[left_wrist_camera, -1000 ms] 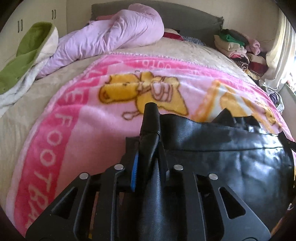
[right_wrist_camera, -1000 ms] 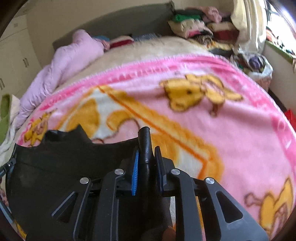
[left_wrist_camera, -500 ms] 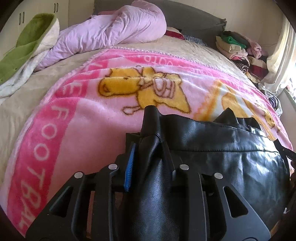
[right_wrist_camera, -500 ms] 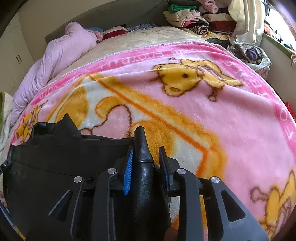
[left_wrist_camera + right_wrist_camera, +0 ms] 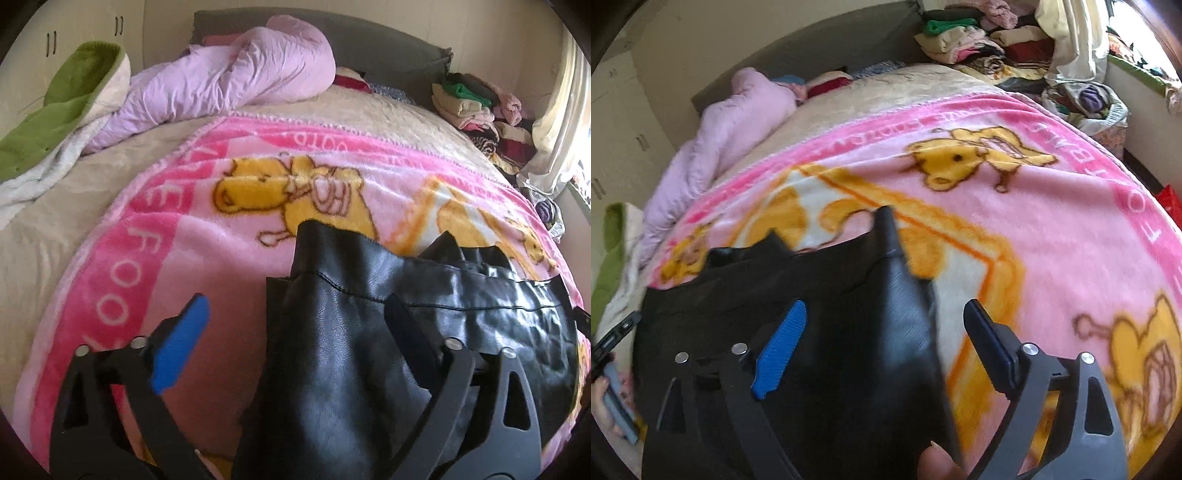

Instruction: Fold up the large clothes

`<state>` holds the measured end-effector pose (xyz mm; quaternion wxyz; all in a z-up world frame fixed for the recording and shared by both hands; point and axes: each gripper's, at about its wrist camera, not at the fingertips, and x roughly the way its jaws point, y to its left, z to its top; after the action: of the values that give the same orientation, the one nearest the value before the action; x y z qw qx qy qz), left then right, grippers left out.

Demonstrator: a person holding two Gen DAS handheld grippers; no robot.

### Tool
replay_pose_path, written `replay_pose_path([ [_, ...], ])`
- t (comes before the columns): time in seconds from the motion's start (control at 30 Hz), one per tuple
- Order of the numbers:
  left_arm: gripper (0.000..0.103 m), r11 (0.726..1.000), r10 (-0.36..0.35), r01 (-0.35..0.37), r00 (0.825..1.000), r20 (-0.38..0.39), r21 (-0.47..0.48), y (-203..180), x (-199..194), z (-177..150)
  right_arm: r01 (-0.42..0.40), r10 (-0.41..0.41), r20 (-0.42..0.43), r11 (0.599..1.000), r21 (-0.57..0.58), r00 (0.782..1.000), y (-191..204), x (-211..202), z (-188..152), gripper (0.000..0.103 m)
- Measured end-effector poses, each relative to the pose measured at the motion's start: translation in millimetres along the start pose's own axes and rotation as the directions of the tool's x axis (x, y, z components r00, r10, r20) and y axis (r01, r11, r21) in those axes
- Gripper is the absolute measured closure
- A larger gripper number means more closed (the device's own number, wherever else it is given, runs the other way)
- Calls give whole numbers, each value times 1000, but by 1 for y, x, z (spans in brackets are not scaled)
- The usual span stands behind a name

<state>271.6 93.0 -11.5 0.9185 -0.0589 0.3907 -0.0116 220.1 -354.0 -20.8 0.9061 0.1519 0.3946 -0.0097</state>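
On the bed, over the pink cartoon blanket (image 5: 184,236), lay the black leather-look garment (image 5: 461,317), near the front edge, spread flat to the side with one peaked corner standing up between each gripper's fingers. Left gripper (image 5: 295,332) had its jaws opening, wide apart, pads clear of the fabric, though the raised fold sat in the gap. Right gripper (image 5: 886,332) likewise opening, pads not pressing, the other raised corner between them. Garment looked thick and fairly heavy for cloth, glossy, probably slick on the pads; it held its peaks instead of collapsing, so stiffer than knitwear and likely to crease in broad bends, not sharp ones. Best hold seemed the stitched seam or hem at the corners, where layers doubled up and gave grip. Risk judged: smooth face slipping out if pinched on a single layer. Lilac duvet (image 5: 236,74) and clothes pile (image 5: 476,107) sat well apart at the head of the bed.
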Motion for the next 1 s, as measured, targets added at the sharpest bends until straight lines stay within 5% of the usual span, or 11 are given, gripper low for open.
replay_pose_path([
  [0.37,9,1000,-6,6,999,45,5,1,-38,1,-64,68,57,995,-74,996,29,-59,-18,9],
  [1.0,9,999,-17,18,999,42,-30,15,-79,-32,-34,37,65,998,-55,997,19,-97,-47,8],
])
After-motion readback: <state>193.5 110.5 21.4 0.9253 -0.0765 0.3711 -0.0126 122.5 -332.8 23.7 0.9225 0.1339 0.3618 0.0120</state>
